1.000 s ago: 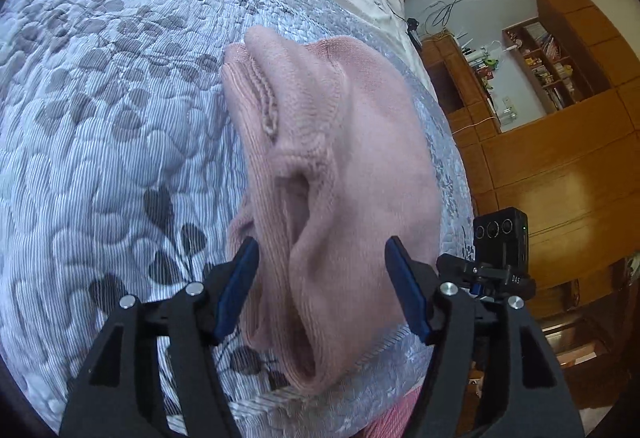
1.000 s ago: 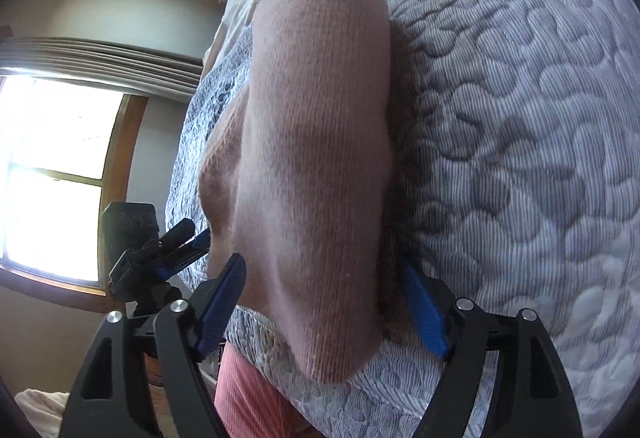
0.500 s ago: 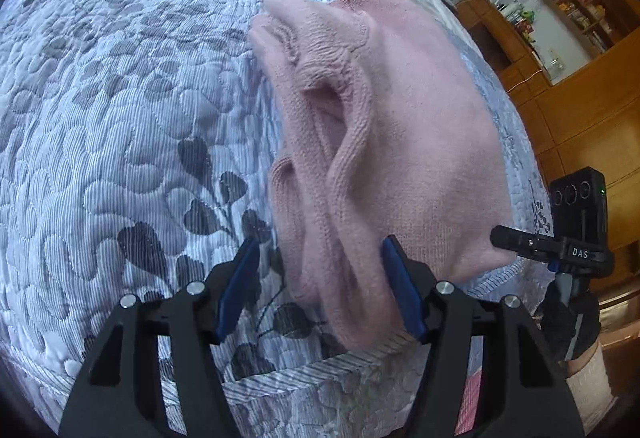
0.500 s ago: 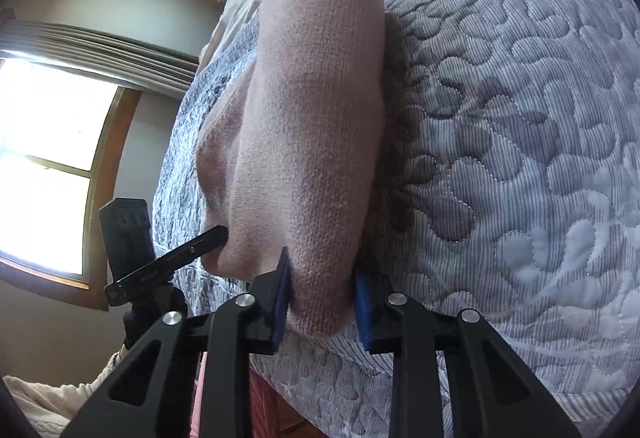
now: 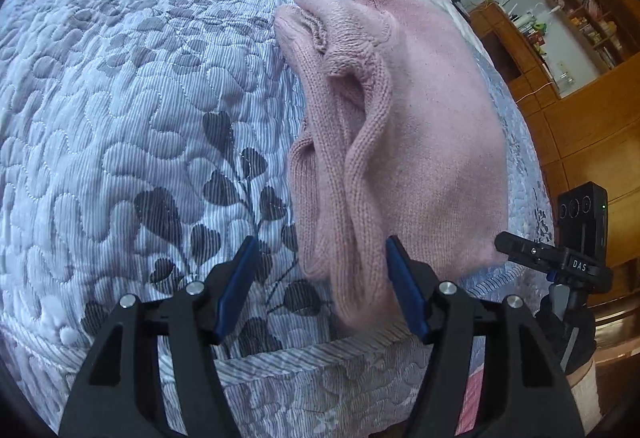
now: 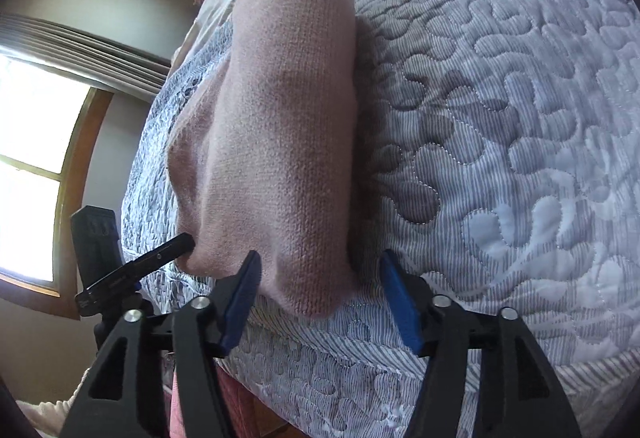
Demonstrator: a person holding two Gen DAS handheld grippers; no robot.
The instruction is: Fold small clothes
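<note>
Two grippers, one pink knit on the bed.
Folded sweater [image 5: 432,142] lies bunched near the quilt's [image 5: 120,118] edge; left gripper [image 5: 320,286] and right gripper [image 6: 320,294] straddle its corners, jaws spread.

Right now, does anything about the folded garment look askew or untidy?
Yes. The pink knit garment lies on the quilted bedspread with its left edge bunched into loose, gaping ridges, and its near corner overhangs the bed edge. Both grippers are open.
</note>
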